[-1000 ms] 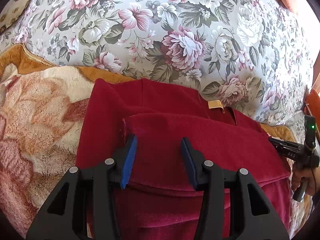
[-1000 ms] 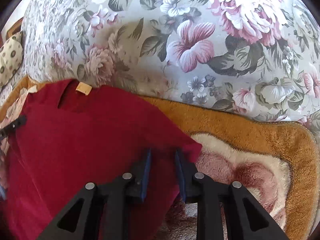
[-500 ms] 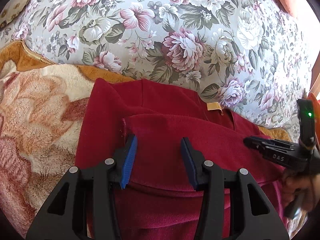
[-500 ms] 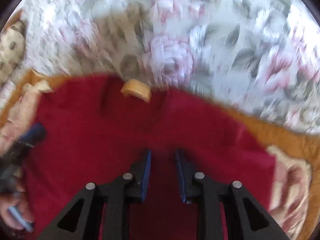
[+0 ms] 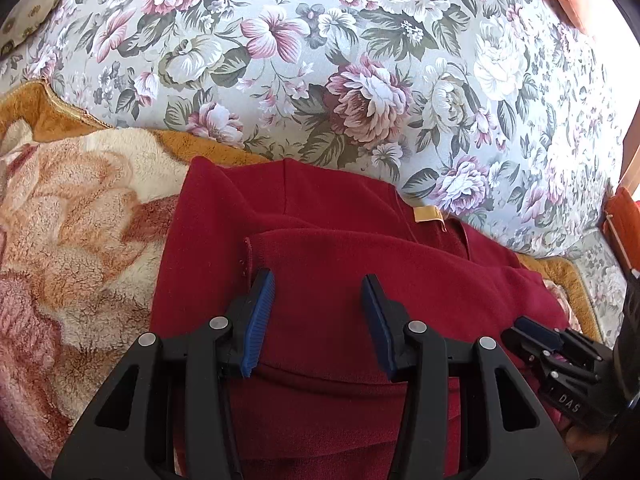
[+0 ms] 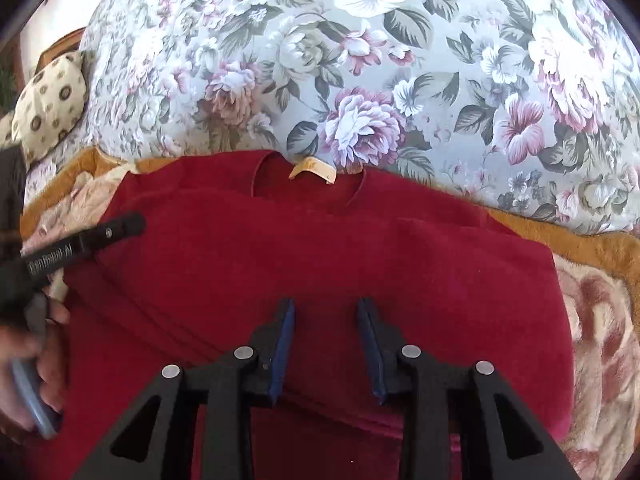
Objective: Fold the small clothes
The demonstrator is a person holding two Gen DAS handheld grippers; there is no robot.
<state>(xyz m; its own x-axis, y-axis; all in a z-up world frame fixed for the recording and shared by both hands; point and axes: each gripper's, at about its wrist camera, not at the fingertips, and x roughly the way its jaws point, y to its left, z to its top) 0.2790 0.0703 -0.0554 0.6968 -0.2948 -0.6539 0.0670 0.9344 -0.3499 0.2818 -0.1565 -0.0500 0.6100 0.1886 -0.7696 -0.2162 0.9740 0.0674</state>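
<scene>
Red garment (image 6: 320, 248), sleeves folded inward

Right hand-held gripper (image 6: 326, 346) let go, now open over red garment (image 6: 320, 260), sleeve folded in

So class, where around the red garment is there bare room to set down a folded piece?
Free: floral sheet beyond the collar tag; fleece blanket left of the red garment, narrower strip on its right. Crowded: the garment itself, under both grippers.
</scene>
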